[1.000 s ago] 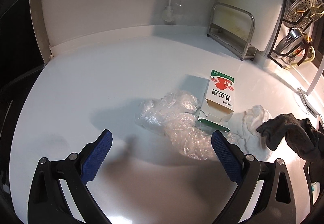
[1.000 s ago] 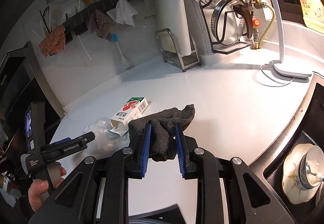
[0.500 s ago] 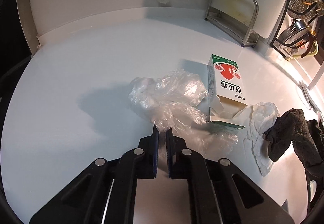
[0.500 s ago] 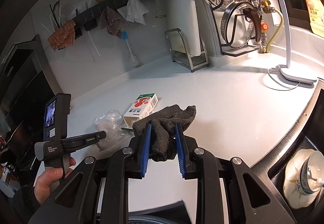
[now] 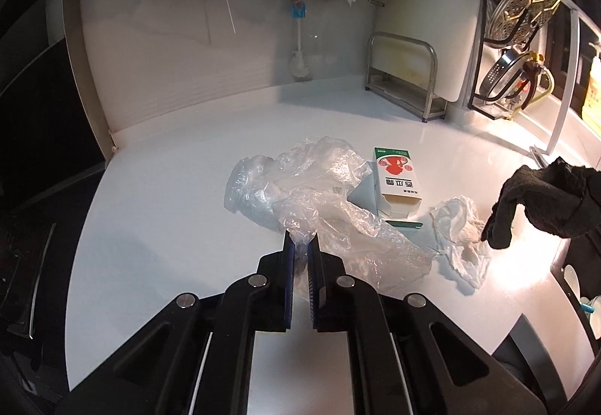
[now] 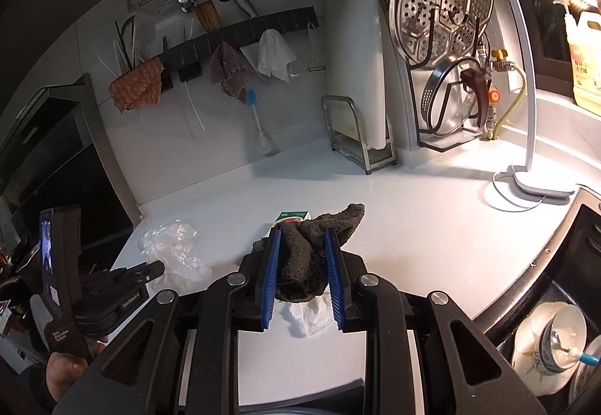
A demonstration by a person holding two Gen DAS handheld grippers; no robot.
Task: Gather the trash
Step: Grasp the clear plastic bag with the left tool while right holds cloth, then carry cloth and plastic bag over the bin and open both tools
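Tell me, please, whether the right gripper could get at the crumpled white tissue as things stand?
Probably not yet: the right gripper is shut on the dark cloth, which hangs over the crumpled white tissue. Nothing else blocks it.

white counter | pale wall, dark rail | lamp lit | left side dim, possibly cabinet

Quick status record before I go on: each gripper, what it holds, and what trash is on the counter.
left gripper: shut on clear plastic bag, pinching a bunched edge; the rest of the bag trails on the white counter
right gripper: shut on dark cloth, held above the counter
carton: lying flat, near end open, beside the bag
crumpled white tissue: on the counter, under the hanging cloth
trash bin: none in view
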